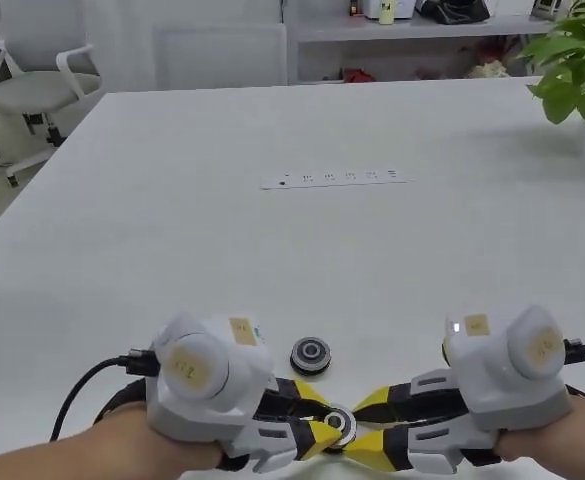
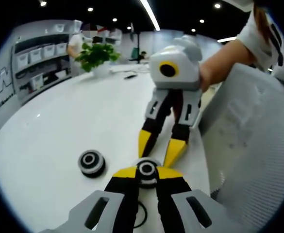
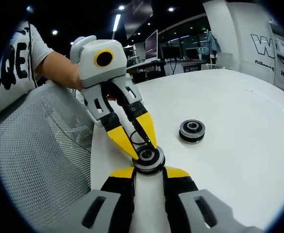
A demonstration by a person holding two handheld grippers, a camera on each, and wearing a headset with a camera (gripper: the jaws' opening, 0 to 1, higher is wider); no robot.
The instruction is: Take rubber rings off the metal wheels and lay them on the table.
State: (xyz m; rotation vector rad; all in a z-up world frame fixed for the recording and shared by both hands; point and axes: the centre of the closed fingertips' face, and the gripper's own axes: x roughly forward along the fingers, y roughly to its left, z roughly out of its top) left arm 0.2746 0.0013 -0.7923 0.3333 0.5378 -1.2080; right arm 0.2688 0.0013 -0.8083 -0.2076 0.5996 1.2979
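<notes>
White worktop (image 1: 322,240): left gripper (image 2: 146,173) and right gripper (image 3: 149,173) meet at its near edge, both pairs of fingers apparently closed on one wheel (image 1: 338,424). Second wheel (image 1: 310,355) lies near; loose rubber ring (image 2: 141,213) lies under the left gripper.

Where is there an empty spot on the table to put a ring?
The wide bare tabletop between the loose wheel and the white strip is free. It is crowded at the near edge, where the left gripper, right gripper and other wheel meet.
</notes>
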